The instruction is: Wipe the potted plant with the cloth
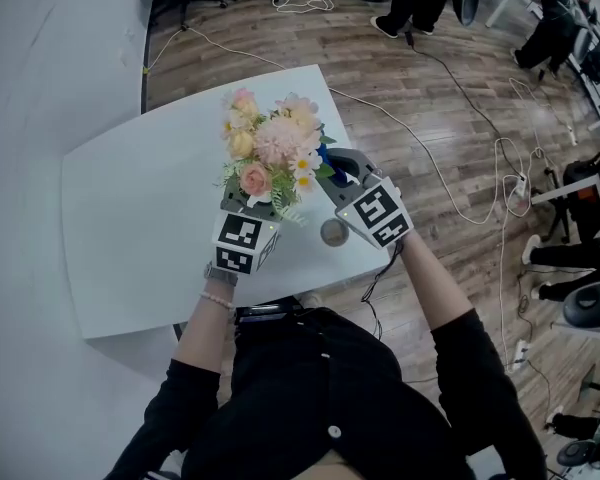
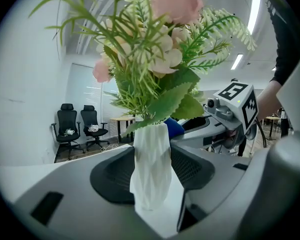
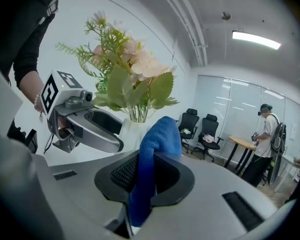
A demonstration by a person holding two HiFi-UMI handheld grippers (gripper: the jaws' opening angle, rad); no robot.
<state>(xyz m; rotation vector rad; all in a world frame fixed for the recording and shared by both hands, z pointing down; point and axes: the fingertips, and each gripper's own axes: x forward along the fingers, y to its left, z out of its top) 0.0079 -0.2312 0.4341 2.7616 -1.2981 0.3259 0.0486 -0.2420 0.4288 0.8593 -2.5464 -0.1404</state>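
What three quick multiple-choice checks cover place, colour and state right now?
1. Where does the white vase stand?
A) between the left tool's jaws
B) on the floor
C) on a chair

2. What colour is the cloth?
A) red
B) blue
C) yellow

3. What is the right tool doing?
A) open, empty
B) lying on the table
C) shut on the cloth

Answers:
1 A, the left gripper view shows a jaw on each side of it.
2 B, plainly blue in the right gripper view.
3 C, its jaws pinch the cloth.
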